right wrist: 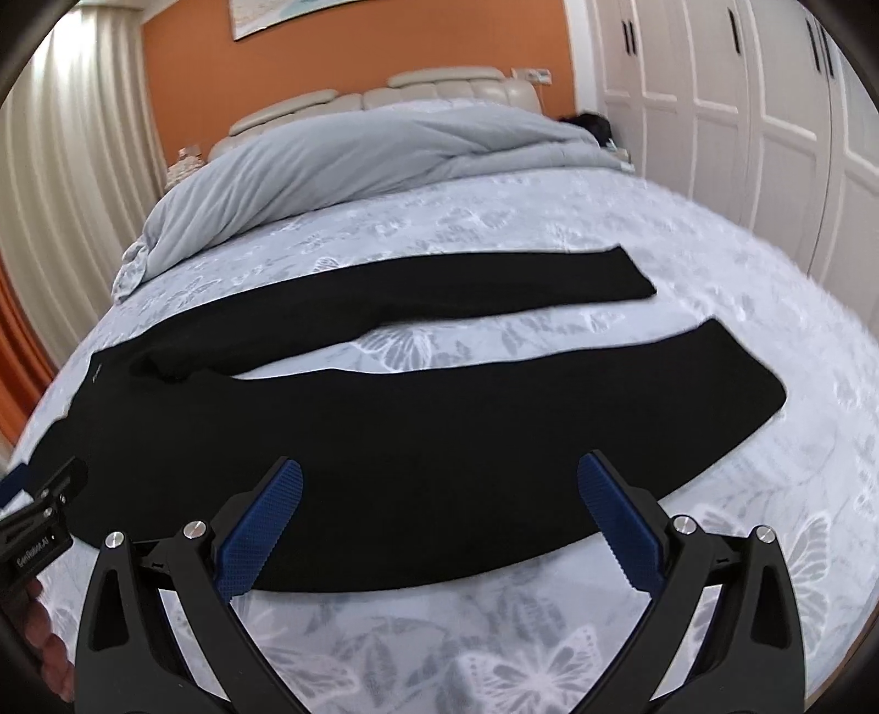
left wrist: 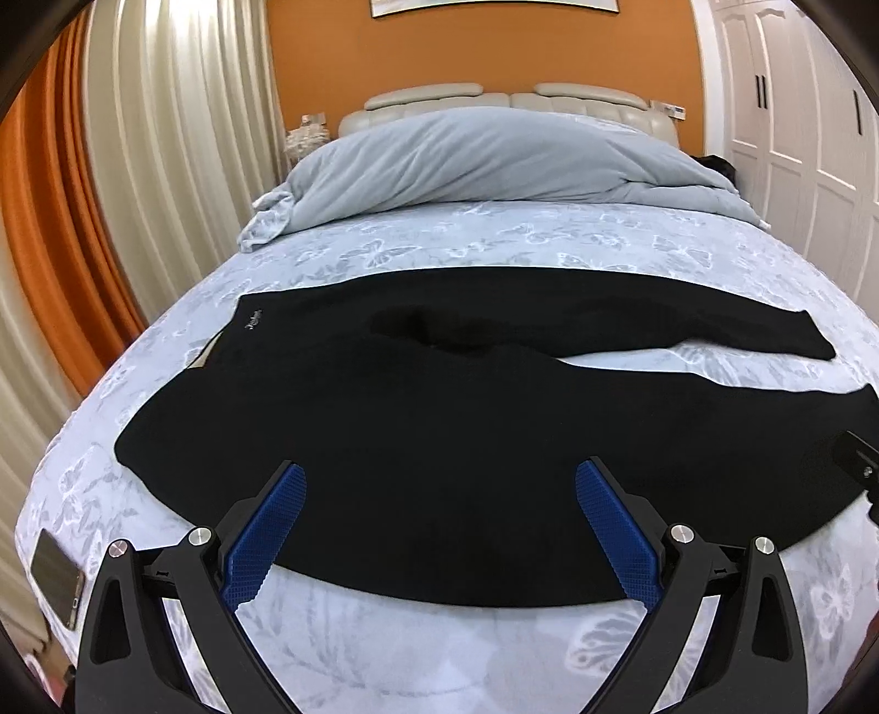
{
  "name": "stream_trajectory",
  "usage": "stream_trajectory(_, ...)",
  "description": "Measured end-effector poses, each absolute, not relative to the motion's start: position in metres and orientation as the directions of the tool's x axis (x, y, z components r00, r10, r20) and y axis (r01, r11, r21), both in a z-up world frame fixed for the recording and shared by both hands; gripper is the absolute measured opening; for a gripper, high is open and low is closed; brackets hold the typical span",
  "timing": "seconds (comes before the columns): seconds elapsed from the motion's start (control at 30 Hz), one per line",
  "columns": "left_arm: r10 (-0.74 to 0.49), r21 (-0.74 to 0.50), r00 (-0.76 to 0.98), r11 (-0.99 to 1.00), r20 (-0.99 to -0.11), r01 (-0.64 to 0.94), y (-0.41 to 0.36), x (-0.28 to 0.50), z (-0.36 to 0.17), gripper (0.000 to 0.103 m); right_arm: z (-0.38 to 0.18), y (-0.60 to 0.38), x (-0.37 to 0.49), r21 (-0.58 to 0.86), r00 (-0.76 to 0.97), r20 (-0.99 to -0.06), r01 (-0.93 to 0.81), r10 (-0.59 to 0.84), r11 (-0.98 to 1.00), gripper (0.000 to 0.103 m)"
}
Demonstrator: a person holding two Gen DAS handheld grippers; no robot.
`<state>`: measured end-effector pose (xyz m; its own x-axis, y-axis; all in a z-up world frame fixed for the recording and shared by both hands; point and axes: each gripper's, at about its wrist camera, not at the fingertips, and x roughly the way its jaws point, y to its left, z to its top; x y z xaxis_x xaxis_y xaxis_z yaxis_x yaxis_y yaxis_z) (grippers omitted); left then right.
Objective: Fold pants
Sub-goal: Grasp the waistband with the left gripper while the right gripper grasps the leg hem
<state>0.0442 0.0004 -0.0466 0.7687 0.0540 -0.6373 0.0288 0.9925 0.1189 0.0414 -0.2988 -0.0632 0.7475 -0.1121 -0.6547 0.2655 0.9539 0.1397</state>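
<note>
While the black pants lie flat across the bed, waist toward its left edge and legs toward the right, the left gripper and right gripper hover at the near edge, jaws apart.

This is a bedroom in a home. A wide bed fills the view, with a pale blue butterfly-print sheet, a rumpled grey-blue duvet heaped toward a padded cream headboard, and an orange wall behind it carrying a framed picture. Cream and orange curtains hang along one side, white panelled wardrobe doors line the other, and a phone lies near the bed's corner.
</note>
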Motion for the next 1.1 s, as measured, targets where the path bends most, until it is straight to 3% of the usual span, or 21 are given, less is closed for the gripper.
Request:
stream_trajectory(0.27,0.046,0.112,0.763,0.993,-0.645,0.035,0.006,0.051,-0.053,0.097,-0.072,-0.302,0.048,0.069,0.748,-0.639,0.287,-0.178,0.956,0.098)
stream_trajectory(0.5,-0.083,-0.075,0.673,0.996,-0.735,0.041,0.067,0.111,-0.050,0.097,-0.067,-0.365,0.083,0.102,0.727,-0.672,0.277,-0.139,0.956,0.098)
stream_trajectory(0.63,0.029,-0.034,0.675,0.996,-0.737,-0.080,0.126,0.191,-0.035,0.097,-0.071,-0.442,0.140,0.181,0.682,-0.729,0.285,-0.067,0.941,0.098)
stream_trajectory(0.73,0.170,0.072,0.655,0.982,-0.736,-0.174,0.166,0.257,-0.037,0.097,-0.080,-0.497,0.193,0.127,0.643,-0.752,0.358,-0.145,0.925,0.098)
stream_trajectory(0.83,0.230,0.091,0.618,0.965,-0.752,-0.248,0.209,0.315,-0.045,0.097,-0.090,-0.538,0.237,0.116,0.630,-0.756,0.400,-0.180,0.909,0.098)
stream_trajectory(0.97,0.173,-0.017,0.514,0.938,-0.840,-0.345,0.266,0.377,-0.075,0.097,-0.116,-0.575,0.288,0.192,0.587,-0.801,0.439,-0.118,0.878,0.098)
stream_trajectory(1.1,0.089,-0.188,0.523,0.872,-0.848,-0.452,0.298,0.397,-0.097,0.096,-0.135,-0.573,0.311,0.180,0.565,-0.817,0.436,-0.113,0.882,0.098)
